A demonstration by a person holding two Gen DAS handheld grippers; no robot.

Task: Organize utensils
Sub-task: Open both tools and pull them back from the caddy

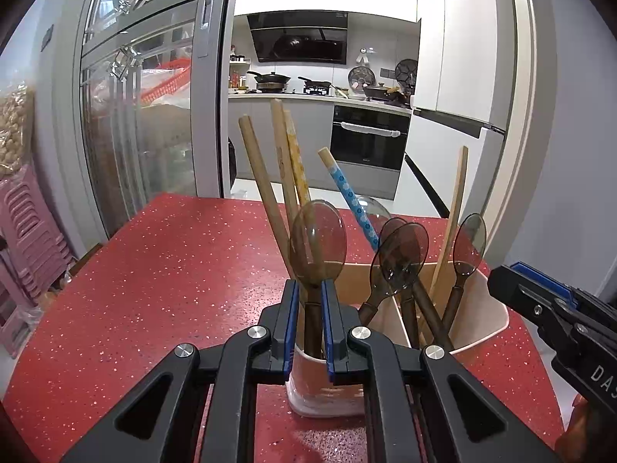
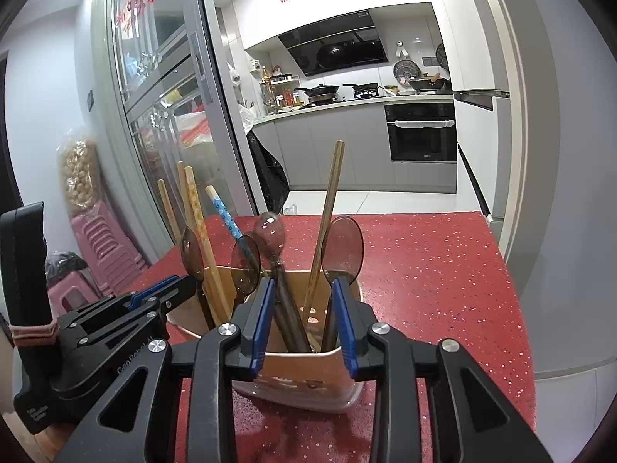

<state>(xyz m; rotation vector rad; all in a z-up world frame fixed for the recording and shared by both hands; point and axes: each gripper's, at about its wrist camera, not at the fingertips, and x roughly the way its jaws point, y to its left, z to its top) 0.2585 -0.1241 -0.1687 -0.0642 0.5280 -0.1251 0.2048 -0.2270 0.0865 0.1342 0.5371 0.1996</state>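
On the red speckled table [image 1: 154,270] stands the beige holder [image 1: 482,316], and in its left compartment the left gripper [image 1: 310,308] is clenched on the handle of 1 brown spoon [image 1: 318,239], next to several chopsticks [image 1: 262,177]. To the right, the right gripper [image 2: 302,308] has its fingers released over the other compartment, with spoon handles between them but no pad pressing. I judge a spoon is being sorted; next, the left must let go and lift straight.
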